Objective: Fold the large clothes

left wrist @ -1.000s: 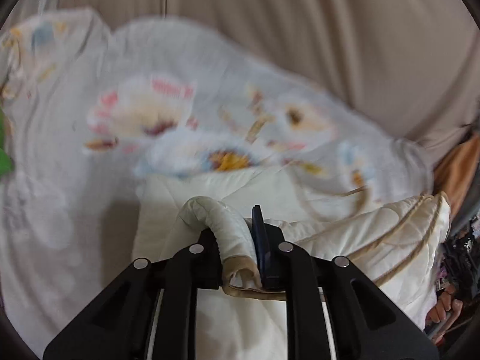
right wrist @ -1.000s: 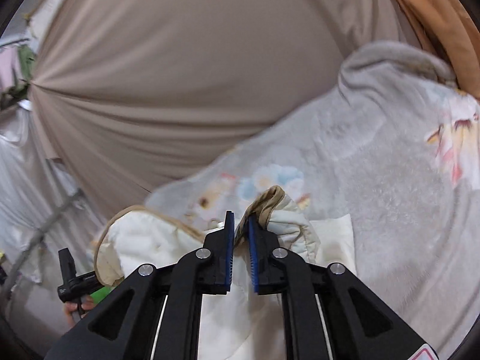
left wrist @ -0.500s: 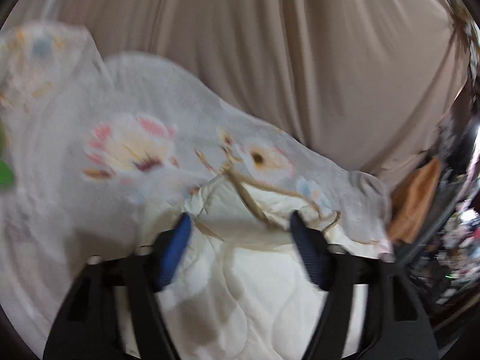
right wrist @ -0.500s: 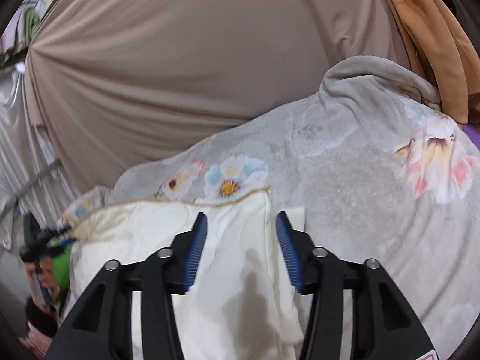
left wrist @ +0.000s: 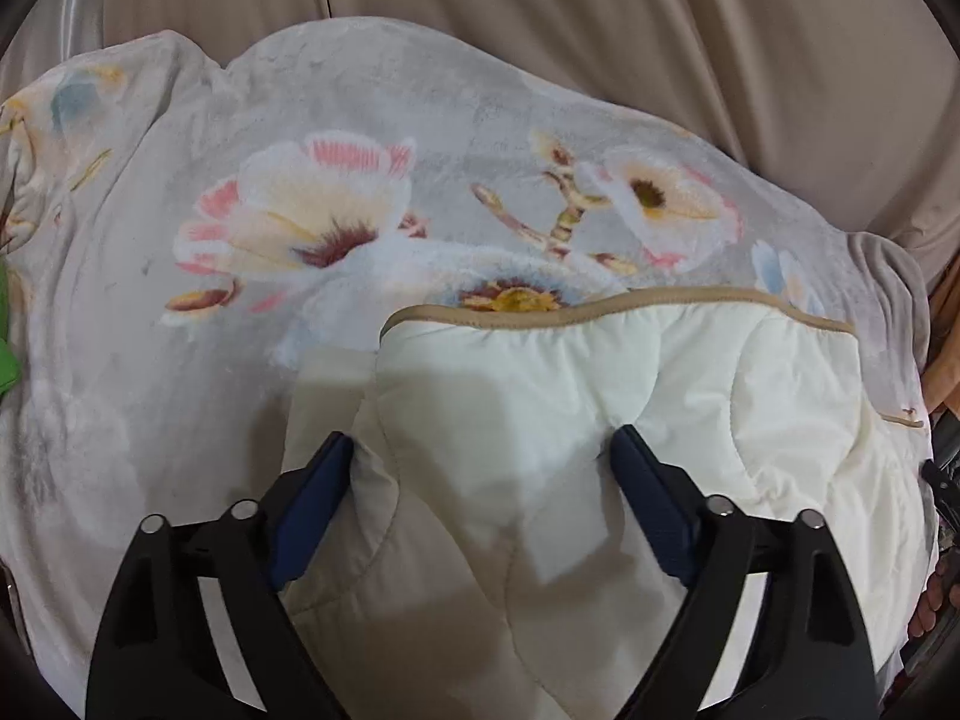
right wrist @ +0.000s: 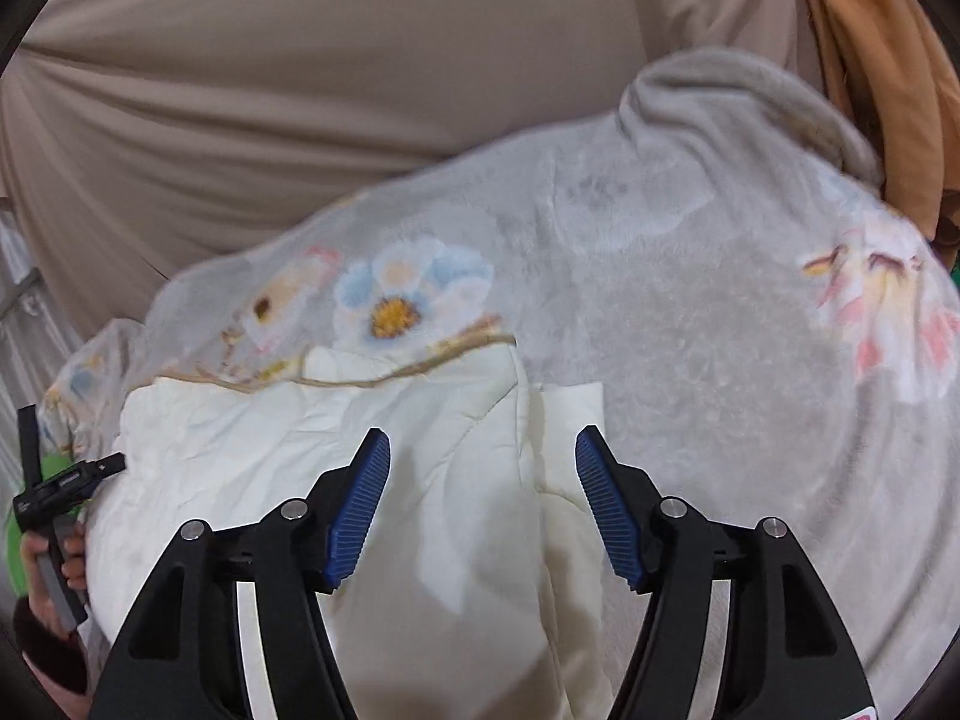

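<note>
Two claws, both spread wide, nothing pinched. Left claw [left wrist: 480, 474] sits low over the cream quilted garment [left wrist: 600, 420], blue pads pressing into the padding on either side of a puffed section. Garment lies folded on the grey floral blanket [left wrist: 300, 180], long axis running left-right, tan-piped edge [left wrist: 600, 306] pointing away toward the beige curtain [left wrist: 660, 30]. Right claw [right wrist: 483, 498] straddles the garment's side edge [right wrist: 522, 420], pads clear of the fabric; a cream layer pokes out just beside it on the blanket. Orange cloth [right wrist: 870, 60] hangs far right.
</note>
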Tool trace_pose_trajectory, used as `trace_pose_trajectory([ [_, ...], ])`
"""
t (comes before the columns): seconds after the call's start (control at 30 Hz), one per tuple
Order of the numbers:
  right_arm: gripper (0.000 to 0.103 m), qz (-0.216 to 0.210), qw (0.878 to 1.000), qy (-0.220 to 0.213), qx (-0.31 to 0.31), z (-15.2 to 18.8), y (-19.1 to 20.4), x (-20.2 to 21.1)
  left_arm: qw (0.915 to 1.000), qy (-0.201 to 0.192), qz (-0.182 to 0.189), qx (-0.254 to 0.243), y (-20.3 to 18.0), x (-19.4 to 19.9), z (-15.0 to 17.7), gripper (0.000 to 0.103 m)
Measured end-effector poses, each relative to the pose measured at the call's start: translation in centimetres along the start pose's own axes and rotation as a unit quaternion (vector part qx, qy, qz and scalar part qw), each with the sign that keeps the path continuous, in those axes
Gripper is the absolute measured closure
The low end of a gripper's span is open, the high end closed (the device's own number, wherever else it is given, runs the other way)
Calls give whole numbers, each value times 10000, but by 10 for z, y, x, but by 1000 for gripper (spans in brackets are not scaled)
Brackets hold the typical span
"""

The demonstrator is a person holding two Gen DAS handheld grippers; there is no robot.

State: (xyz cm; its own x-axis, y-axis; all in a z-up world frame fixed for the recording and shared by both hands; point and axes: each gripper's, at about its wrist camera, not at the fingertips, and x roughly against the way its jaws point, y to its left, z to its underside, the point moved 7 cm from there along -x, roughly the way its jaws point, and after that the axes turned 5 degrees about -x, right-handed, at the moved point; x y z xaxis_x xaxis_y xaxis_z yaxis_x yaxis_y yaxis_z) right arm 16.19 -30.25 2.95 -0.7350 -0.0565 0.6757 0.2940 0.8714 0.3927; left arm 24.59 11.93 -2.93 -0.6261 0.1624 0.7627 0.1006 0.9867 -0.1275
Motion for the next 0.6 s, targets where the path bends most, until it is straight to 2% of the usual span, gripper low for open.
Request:
trace_pose_trajectory([
  [0.03,89,-116,9996,257,8,3,5,-13,10000,7,-30,-72,1,-1,-1,34],
  [0.07,90,-252,9991,353,24,3,11,-17,9998,2,-120,-147,2,-1,-1,43],
  [0.1,91,-349,9993,117,108,-2,19,-10,9994,-3,-227,-266,2,-1,-1,47],
  [0.17,93,-639,9963,-452,369,-14,36,17,9981,-10,-419,-445,2,-5,-2,49],
  [0.23,93,-604,9951,-718,309,-23,35,28,9967,11,-620,-518,3,-13,1,49],
  [0.3,94,-304,9982,-481,172,-19,21,11,9951,-37,-789,-600,2,-22,1,47],
  [0.37,94,165,9997,32,190,0,1,-30,9940,-116,-897,-620,0,-27,2,45],
  [0.43,93,226,9994,251,63,18,-11,-54,9933,-153,-983,-591,1,-30,2,42],
  [0.53,91,458,9980,315,300,18,-7,-52,9930,-164,-1073,-468,7,-31,3,33],
  [0.6,78,534,9978,300,242,16,-9,-47,9934,-186,-1061,-403,10,-26,2,30],
])
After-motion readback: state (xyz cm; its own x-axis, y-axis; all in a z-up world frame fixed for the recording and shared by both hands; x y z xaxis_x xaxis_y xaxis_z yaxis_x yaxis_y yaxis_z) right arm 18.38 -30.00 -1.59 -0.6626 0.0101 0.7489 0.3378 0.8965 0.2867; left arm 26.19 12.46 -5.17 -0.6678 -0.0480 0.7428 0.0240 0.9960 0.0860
